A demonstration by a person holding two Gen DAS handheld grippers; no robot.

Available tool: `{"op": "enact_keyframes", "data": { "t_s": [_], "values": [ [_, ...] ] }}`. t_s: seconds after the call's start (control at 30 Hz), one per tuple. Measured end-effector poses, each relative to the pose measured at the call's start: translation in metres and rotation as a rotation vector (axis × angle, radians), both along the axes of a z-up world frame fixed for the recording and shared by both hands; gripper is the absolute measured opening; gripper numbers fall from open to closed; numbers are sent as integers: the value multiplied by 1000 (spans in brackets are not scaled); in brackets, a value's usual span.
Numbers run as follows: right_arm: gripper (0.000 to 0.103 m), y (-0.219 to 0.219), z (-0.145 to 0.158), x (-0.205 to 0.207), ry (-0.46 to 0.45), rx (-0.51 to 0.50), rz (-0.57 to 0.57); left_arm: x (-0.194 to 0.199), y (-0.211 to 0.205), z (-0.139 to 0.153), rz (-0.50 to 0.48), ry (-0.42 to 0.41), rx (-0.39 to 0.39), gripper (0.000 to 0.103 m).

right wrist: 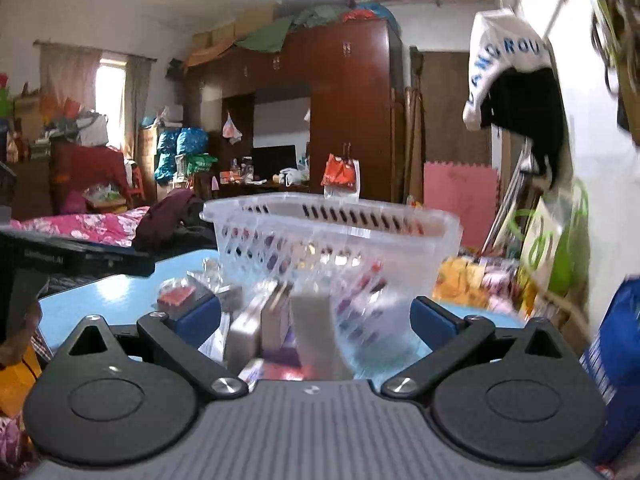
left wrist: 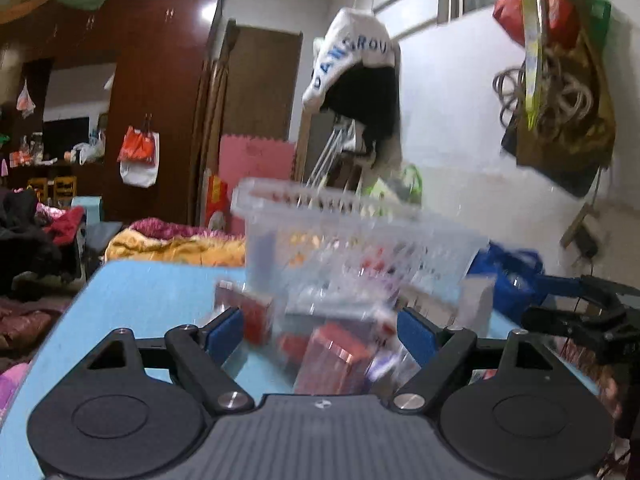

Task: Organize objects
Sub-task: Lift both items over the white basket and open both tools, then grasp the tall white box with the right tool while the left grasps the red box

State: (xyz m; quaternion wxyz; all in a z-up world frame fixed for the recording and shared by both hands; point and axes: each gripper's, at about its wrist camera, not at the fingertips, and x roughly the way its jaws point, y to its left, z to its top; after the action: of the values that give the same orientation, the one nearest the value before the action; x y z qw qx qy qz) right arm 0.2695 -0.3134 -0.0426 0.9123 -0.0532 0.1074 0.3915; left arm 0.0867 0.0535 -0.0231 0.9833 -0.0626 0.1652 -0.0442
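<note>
A clear plastic basket (left wrist: 352,240) with slotted walls stands on the light blue table (left wrist: 152,292), with several small items inside; it also shows in the right wrist view (right wrist: 332,232). Several small boxes lie in front of it, among them a red box (left wrist: 336,356) and a red and white box (left wrist: 256,312). My left gripper (left wrist: 320,332) is open, low over these boxes, holding nothing. My right gripper (right wrist: 316,320) is open, with grey and white boxes (right wrist: 312,320) standing between its fingers, untouched. The other gripper shows at the right edge of the left wrist view (left wrist: 592,312).
A blue bag (left wrist: 508,276) stands right of the basket near the white wall. A bed with pink and yellow bedding (left wrist: 176,240) lies behind the table. A dark wooden wardrobe (right wrist: 348,112) and a pink foam mat (right wrist: 460,204) stand at the back. Bags hang on the wall (left wrist: 560,92).
</note>
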Motion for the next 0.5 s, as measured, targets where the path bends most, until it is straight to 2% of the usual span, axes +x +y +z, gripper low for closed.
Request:
{"op": "enact_keyframes", "data": {
  "t_s": [0.17,0.23,0.3,0.33,0.4,0.5],
  "values": [
    [102,10,-9,17,28,-7,-45,9,-1,-15,-2,51,9,86],
    [94,15,-10,22,31,-19,-58,11,-4,-18,2,52,15,86],
    [77,17,-12,22,39,-14,-49,12,-7,-19,5,50,26,86],
    [74,17,-15,20,46,-17,-42,14,-10,-21,9,54,36,86],
    [55,19,-23,18,58,-33,-30,15,-12,-26,14,67,49,86],
    [40,15,-32,13,61,-20,-31,17,-14,-31,10,86,43,86]
  ]
}}
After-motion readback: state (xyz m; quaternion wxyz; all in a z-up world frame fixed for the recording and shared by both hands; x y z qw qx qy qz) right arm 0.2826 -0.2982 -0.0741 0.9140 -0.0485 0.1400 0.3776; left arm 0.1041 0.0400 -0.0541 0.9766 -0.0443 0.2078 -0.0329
